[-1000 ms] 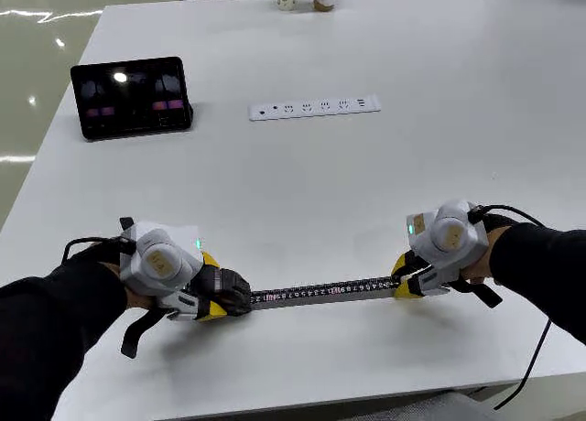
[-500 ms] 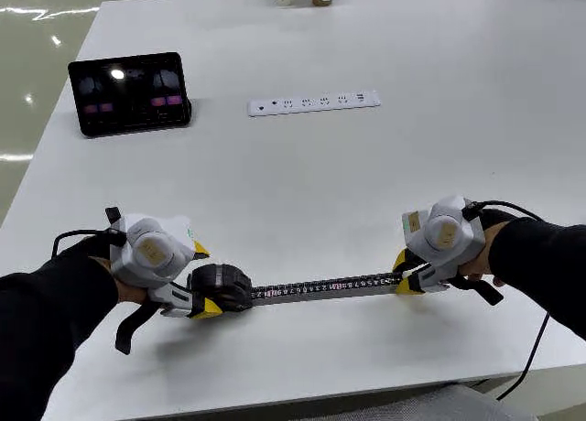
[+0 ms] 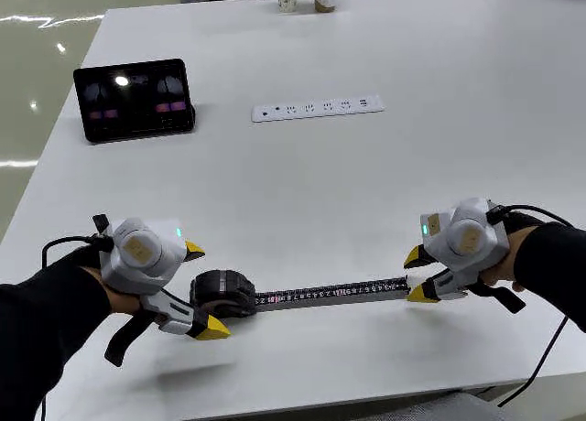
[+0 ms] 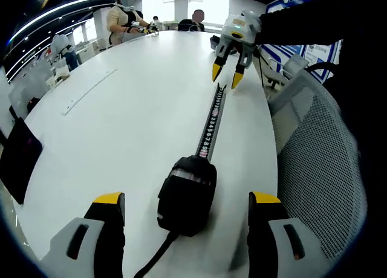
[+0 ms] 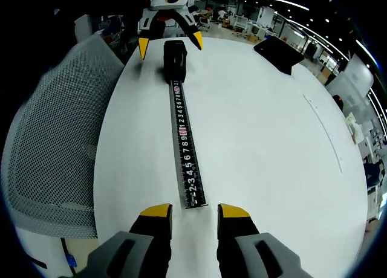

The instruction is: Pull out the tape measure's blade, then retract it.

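Head view: tablet (image 3: 134, 99), power strip (image 3: 317, 107) beyond tape measure (image 3: 222, 292); left hand-held gripper (image 3: 205, 289), right hand-held gripper (image 3: 417, 275) wide-jawed, empty.

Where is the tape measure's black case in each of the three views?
Head view: the case is low, left of centre, by the left claw.
Left gripper view: the case is low at centre, between the open jaws.
Right gripper view: the case is near the top, left of centre.
Shared landmark: the extended blade, ending at the case.
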Demonstrator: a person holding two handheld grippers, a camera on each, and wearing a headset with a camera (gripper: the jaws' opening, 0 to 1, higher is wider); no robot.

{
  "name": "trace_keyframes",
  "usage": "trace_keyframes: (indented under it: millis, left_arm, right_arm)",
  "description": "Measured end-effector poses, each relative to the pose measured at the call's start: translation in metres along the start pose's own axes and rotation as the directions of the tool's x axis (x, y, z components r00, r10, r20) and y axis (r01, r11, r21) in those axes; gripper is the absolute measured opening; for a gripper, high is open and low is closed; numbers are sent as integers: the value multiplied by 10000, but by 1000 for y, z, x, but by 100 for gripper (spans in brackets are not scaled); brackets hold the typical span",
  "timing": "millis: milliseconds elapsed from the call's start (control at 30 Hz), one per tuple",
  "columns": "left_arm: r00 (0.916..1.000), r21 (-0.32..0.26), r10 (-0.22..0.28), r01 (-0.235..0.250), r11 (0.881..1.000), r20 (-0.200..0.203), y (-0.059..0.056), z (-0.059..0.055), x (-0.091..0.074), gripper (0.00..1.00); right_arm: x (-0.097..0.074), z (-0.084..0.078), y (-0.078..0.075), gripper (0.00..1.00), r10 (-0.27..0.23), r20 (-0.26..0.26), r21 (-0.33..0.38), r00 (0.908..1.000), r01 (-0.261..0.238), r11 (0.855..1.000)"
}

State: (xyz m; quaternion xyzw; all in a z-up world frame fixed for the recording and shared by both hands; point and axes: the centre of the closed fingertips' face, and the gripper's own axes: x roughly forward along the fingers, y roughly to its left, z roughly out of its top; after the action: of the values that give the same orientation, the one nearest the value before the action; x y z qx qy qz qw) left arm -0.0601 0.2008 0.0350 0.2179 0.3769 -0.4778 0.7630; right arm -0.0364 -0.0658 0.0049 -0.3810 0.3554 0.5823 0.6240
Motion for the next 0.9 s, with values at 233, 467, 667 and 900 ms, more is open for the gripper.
trace_keyframes:
  millis: [233,467,667,900]
  left_arm:
    - [9996,-627,250,-239,9977,160,2,-3,-4,86]
    - [9970,-1377,699,-648,9884,324,6,-9,-7,89]
    - [9844,-2211,1581,-1377,9655,773,16,-8,-15,92]
    - [9628,-3286,2465,-1987,9233,1105,26,-13,-23,99]
  right_arm:
    - [-13,-1,3,33,-513,571,908,9970,459,9948]
    - [-24,-1,-1,40,-1180,1082,1859,9871,966,9778]
    - [-30,-5,-3,48,-1650,1366,2657,9768,1243,9560]
    - [-37,-7,3,58,-2233,1557,3433,9622,1593,9256]
